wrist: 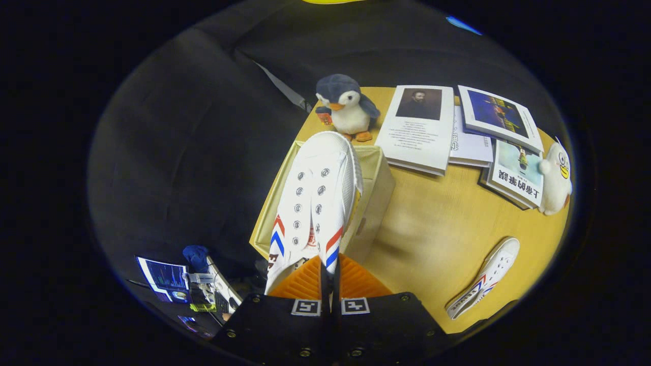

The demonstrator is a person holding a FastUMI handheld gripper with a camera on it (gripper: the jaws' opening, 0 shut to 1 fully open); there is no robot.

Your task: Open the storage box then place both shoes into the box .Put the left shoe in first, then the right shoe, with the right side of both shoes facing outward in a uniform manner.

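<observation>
My gripper (pixel 328 272) is shut on the heel end of a white shoe (pixel 313 198) with red and blue chevron stripes and empty eyelets. The shoe points away from me and hangs over the open cream storage box (pixel 379 190), whose rim shows on both sides of it. Its toe reaches the box's far edge. A second white shoe (pixel 485 277) with the same stripes lies on its side on the wooden table (pixel 437 223), off to the right of my fingers.
Beyond the box a plush penguin (pixel 346 107) stands at the table's far edge. Several books (pixel 419 129) lie to its right, with a white duck plush (pixel 557 178) past them. Down left, off the table, sit a lit screen (pixel 163 279) and some gear.
</observation>
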